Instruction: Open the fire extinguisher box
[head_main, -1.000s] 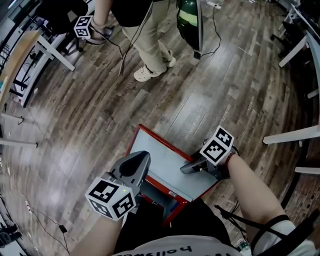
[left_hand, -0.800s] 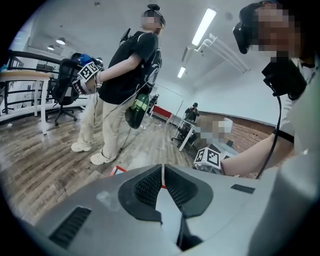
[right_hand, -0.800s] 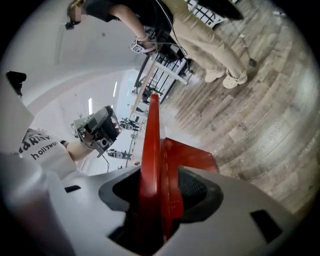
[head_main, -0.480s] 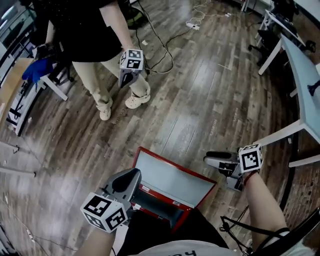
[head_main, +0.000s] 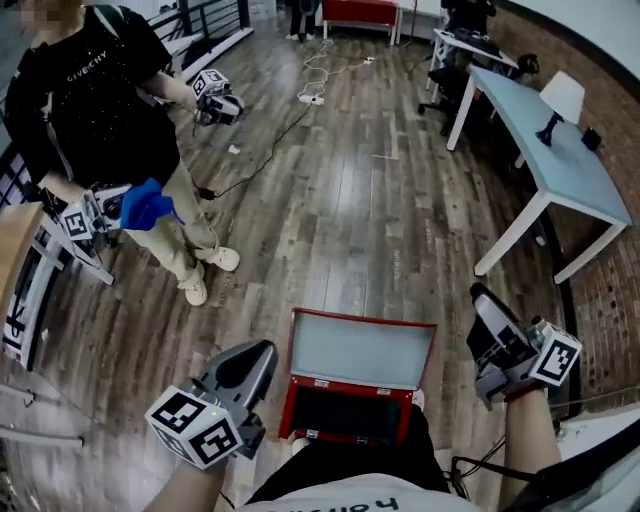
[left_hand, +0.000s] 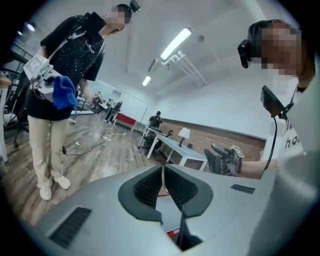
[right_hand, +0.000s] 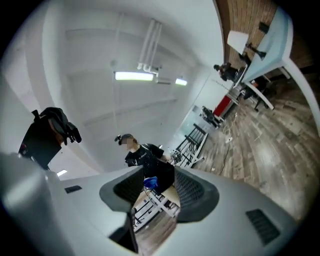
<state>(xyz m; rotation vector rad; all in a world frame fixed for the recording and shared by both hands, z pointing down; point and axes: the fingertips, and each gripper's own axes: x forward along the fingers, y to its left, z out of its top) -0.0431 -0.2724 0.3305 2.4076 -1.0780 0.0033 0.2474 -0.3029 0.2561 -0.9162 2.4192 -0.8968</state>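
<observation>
– Claws first: how do they stand?
– Left claw (left_hand: 161, 174) is pressed together, pads meeting, with nothing in it. Right claw (right_hand: 152, 182) is spread. Its jaws have just eased a little closer, and only the room shows between them. Each hangs clear of the box, one to either side.
– And the fire extinguisher box (head_main: 350, 415)?
– It's on the wood floor (head_main: 380, 220), right at the wearer's feet, between the two claws. Its red-framed lid (head_main: 362, 350) stands swung up on the far edge, pale inner face toward us, and the dark inside lies bare. What sits in there I cannot make out.
– So which step is this?
– By my reading the opening itself is done. Neither claw touches the lid, and it stands up by itself.
– Next move?
– Little is needed: keep both claws off so the lid isn't knocked shut.
– Around it?
– Another person (head_main: 100, 110) stands well apart at the left, holding what looks like a blue cloth (head_main: 147, 205). A white bench (head_main: 560, 165) with a lamp (head_main: 563, 97) stands at the far right.
</observation>
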